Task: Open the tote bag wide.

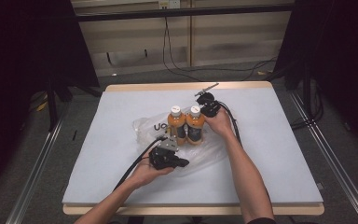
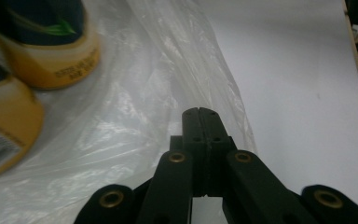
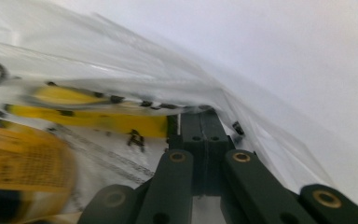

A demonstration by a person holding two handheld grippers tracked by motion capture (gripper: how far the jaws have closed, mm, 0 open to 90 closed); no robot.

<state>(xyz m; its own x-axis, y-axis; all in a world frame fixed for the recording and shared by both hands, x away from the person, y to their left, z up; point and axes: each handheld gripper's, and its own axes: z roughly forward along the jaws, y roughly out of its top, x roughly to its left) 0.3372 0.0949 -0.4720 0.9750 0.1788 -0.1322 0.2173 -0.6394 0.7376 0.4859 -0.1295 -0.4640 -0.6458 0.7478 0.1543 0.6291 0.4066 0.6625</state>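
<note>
Both claws, left [image 2: 199, 112] and right [image 3: 200, 114], are pinching the plastic bag [image 1: 144, 126] around two bottles [image 1: 186, 123]; next, probably lifting its edges together.

Two bottles [image 1: 186, 124] stand side by side on the plastic bag [image 1: 144, 127] mid-table [image 1: 279, 154]; my left gripper [image 1: 182, 163] lies before them, my right gripper [image 1: 204, 111] just beside them.

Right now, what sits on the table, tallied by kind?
Orange bottles: 2, one beside the other
Clear plastic bag: 1
Handheld grippers: 2, left gripper and right gripper
Total: 5
</note>
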